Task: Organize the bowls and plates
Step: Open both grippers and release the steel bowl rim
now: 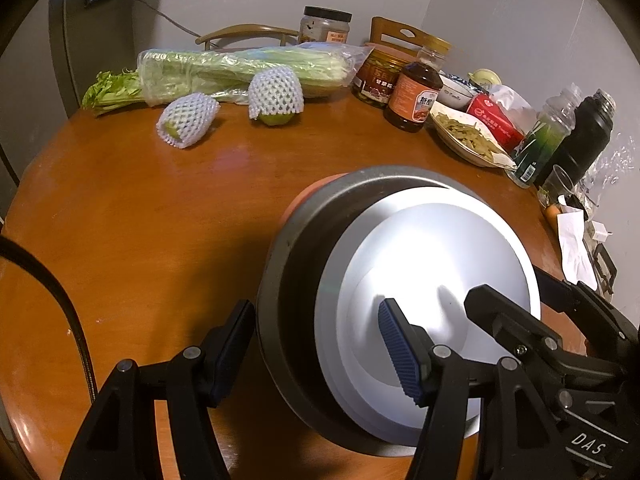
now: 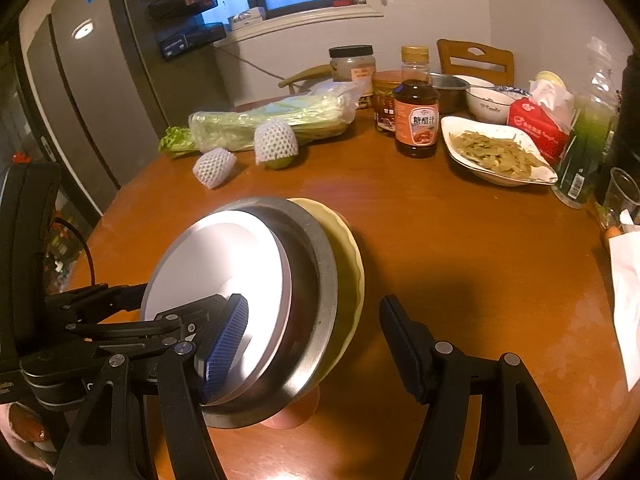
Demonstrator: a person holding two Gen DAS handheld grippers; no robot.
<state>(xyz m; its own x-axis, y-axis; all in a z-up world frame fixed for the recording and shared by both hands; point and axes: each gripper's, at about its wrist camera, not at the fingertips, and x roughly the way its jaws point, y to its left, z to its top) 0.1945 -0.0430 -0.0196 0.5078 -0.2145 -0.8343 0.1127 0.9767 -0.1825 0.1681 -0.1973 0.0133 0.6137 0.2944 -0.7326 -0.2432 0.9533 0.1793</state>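
A stack of dishes stands on the round wooden table (image 1: 160, 208): a white plate (image 1: 432, 248) (image 2: 216, 256) lies in a grey metal pan (image 1: 296, 248) (image 2: 316, 280), over a pale yellow dish (image 2: 348, 264) and a pinkish-orange bowl (image 2: 296, 412). My left gripper (image 1: 316, 312) straddles the stack's left rim, its blue pad on the white plate and its outer finger against the pan's wall. My right gripper (image 2: 314, 304) straddles the opposite rim, with its blue pad on the plate. A strip of table shows between its outer finger and the yellow dish. I cannot tell whether the stack is lifted.
At the back lie bagged celery (image 1: 240, 68) and two net-wrapped fruits (image 1: 188, 124). Jars, a sauce bottle (image 1: 412, 96), a dish of green vegetables (image 1: 468, 136), white bowls (image 2: 488, 104), a tissue pack, bottles and a black flask (image 1: 588, 136) crowd the right side. A fridge (image 2: 80, 100) stands left.
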